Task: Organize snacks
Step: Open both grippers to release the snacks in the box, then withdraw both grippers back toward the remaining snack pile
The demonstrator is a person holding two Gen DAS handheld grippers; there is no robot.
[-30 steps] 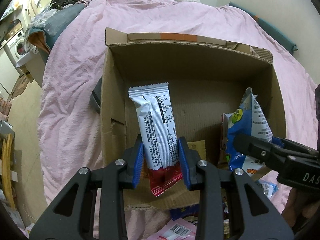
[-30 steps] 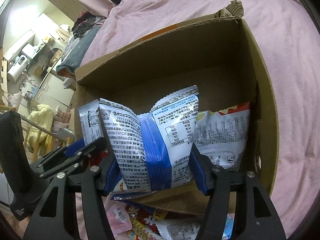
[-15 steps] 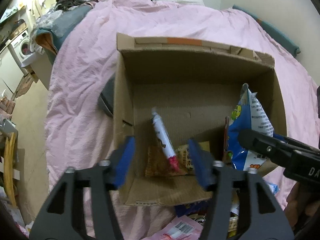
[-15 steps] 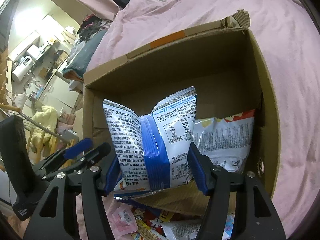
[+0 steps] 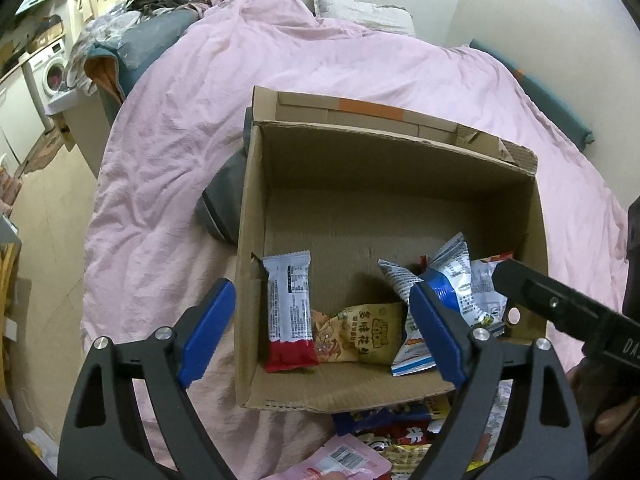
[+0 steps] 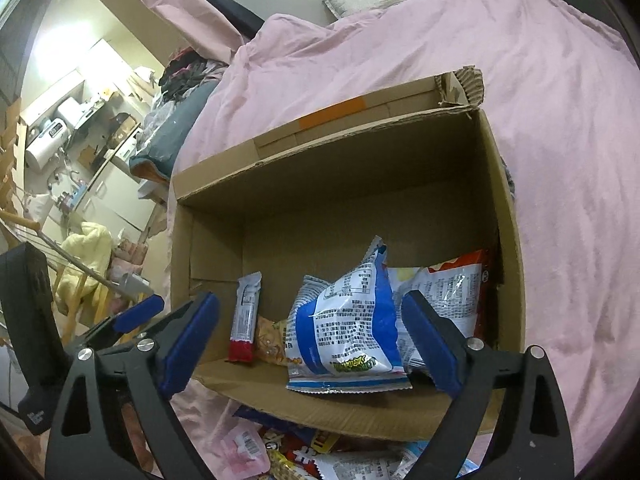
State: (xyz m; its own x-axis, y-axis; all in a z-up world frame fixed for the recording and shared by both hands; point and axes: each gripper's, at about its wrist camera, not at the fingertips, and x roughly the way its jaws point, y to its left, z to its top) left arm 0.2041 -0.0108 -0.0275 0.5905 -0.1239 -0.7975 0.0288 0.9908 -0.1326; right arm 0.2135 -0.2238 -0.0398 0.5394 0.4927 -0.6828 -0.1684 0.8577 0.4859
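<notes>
Both packets have dropped out of the grippers since the earlier frames: the left gripper [image 5: 320, 332], which had the red-and-white bar pinched upright, has just been opening and now stands with its blue pads wide apart and nothing between them. The right gripper [image 6: 312, 344] has likewise just been opening; its pads stand clear on either side of the blue-and-white snack bag [image 6: 348, 328], which sits on its own and is no longer squeezed.

Moving outward, the red-and-white bar [image 5: 289, 312] leans against the left inner wall of the cardboard box [image 5: 360, 168], resting on the box floor. Next to it lies a yellow peanut packet [image 5: 360, 336], and the blue-and-white bag has settled to the right of that, propped up with a red-and-white chip bag [image 6: 452, 292] behind it against the right wall. So four snacks look to be in the box, all crowded along its near edge, with the far half of the floor bare.

Outside, on the pink duvet [image 5: 300, 60] just in front of the box, a loose heap of packets [image 6: 304, 452] waits, among them a pink sachet [image 5: 340, 460]. I would judge the job well short of done: two more items are freshly delivered, but that heap has yet to go in.
</notes>
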